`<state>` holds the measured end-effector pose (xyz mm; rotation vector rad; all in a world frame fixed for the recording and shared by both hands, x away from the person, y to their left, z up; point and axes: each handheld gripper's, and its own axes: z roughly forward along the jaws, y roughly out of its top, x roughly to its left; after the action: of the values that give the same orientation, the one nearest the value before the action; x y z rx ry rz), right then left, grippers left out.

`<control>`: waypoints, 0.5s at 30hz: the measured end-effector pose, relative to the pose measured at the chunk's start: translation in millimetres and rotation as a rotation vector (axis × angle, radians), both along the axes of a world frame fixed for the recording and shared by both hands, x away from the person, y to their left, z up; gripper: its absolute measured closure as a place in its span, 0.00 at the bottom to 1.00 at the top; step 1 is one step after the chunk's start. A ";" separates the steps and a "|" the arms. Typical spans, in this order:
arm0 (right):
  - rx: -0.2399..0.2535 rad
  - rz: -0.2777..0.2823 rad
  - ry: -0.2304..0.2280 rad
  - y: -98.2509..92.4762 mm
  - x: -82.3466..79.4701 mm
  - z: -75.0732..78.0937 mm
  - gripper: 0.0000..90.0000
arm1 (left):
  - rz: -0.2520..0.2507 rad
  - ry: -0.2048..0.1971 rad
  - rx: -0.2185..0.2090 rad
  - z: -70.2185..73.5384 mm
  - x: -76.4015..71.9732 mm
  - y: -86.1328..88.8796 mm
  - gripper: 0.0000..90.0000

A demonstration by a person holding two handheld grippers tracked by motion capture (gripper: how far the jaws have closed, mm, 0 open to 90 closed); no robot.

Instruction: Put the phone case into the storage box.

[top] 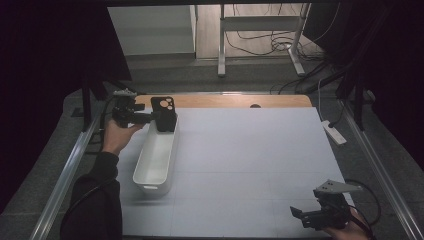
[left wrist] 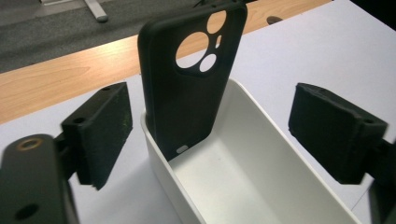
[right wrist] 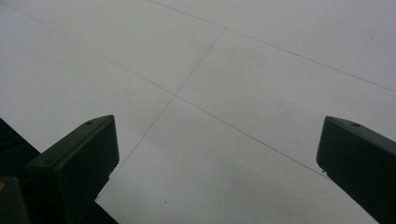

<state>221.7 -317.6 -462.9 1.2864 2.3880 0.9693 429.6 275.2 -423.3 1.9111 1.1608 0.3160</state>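
White sheeting covers the bench [top: 250, 165]. At its far left, a black phone case [left wrist: 187, 84] stands upright inside the white bin [left wrist: 252, 172]; left tongs [left wrist: 210, 135] straddle it, released. Right tongs [right wrist: 215, 163] gape, empty, near the front edge.

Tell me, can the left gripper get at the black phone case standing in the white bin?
Probably yes: the left gripper is open, its jaws flanking the phone case that leans upright at the bin's end, nothing between.

Dim room: grey carpet floor [top: 260, 80], white desk frame [top: 260, 22], tangled cables [top: 260, 45], black curtains [top: 45, 60].
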 end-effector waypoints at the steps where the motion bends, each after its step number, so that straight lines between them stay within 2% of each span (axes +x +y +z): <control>1: 0.000 -0.001 -0.002 -0.2 -0.2 0.2 0.00 | -0.001 0.001 -0.003 0.2 -1.2 -0.3 0.14; 15: -0.011 0.006 -0.020 0.9 -1.6 0.6 0.00 | -0.016 0.020 -0.014 -0.9 -17.9 -3.7 0.04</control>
<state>220.1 -316.7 -462.2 1.2606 2.3803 0.9655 411.7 271.5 -424.1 1.9143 1.1575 0.2791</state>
